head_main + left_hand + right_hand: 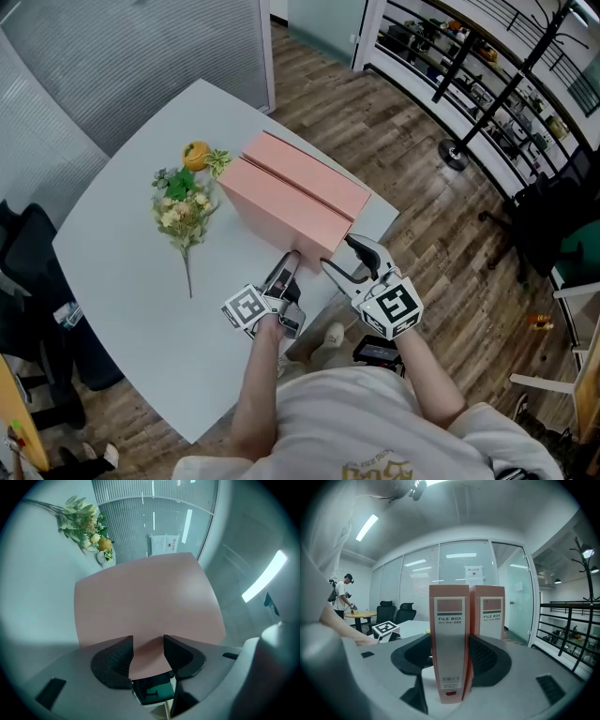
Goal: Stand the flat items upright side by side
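On the white table (122,262), at its right near edge, two pink file boxes stand upright side by side, broad faces touching, with a bouquet (183,206) of pale flowers and an orange fruit lying just to their left. The head view gives this layout but not the grips. The right gripper (336,250) meets the near file box (281,211) at its narrow end. The right gripper view shows the grey spine label reading "FILE BOX" on that box (450,639) standing between the jaws. They are wide apart and closed against its two sides. The far file box (490,611) stands just behind, to the right. That view alone also shows the left gripper's marker cube (386,629), office chairs (396,611), a distant person (344,595) and a coat rack (586,569). The left gripper (292,258) lies low beside the near box's broad face, by its near bottom corner. In the left gripper view its jaws stand partly apart and clamp nothing. The pink face (145,602) shows through the gap and stretches away toward the bouquet (89,527) and a glass wall (154,513).
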`<state>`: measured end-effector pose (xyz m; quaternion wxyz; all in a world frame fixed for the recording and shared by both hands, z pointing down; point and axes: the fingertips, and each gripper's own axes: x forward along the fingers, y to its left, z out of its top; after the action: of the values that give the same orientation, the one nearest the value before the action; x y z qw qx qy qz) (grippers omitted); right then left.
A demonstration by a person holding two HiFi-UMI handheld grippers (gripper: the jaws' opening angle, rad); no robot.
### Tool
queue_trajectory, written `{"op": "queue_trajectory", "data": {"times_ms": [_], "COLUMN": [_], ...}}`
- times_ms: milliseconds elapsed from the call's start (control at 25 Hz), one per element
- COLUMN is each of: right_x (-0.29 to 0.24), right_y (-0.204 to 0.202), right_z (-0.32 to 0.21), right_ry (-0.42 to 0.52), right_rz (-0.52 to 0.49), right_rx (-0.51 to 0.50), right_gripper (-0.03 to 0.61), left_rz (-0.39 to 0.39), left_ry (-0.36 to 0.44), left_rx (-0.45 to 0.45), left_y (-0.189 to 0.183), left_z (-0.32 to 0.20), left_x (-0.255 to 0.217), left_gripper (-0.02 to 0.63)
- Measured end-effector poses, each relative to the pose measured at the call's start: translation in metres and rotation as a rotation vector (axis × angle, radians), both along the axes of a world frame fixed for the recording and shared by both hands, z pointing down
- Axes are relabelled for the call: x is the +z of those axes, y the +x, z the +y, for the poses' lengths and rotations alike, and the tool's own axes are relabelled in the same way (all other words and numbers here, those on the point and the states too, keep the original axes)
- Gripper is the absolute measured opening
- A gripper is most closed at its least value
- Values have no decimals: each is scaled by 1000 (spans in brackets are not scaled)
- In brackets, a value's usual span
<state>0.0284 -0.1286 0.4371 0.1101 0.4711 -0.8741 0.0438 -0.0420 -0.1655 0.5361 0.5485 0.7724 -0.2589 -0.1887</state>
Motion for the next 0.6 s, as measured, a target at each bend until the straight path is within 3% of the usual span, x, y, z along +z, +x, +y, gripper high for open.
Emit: {"op": "queue_trajectory", "data": {"times_ms": [600], "right_x": [0], "right_y": [-1], "right_z": [-1], "right_ry": [7], "right_rz": [-18], "right_rx": [16], "right_gripper": [265], "left_rz": [-12], "left_ry": [-28], "left_rx": [2], "left_y": [-3], "left_z": [0], "left_x": [4], "left_gripper": [189]}}
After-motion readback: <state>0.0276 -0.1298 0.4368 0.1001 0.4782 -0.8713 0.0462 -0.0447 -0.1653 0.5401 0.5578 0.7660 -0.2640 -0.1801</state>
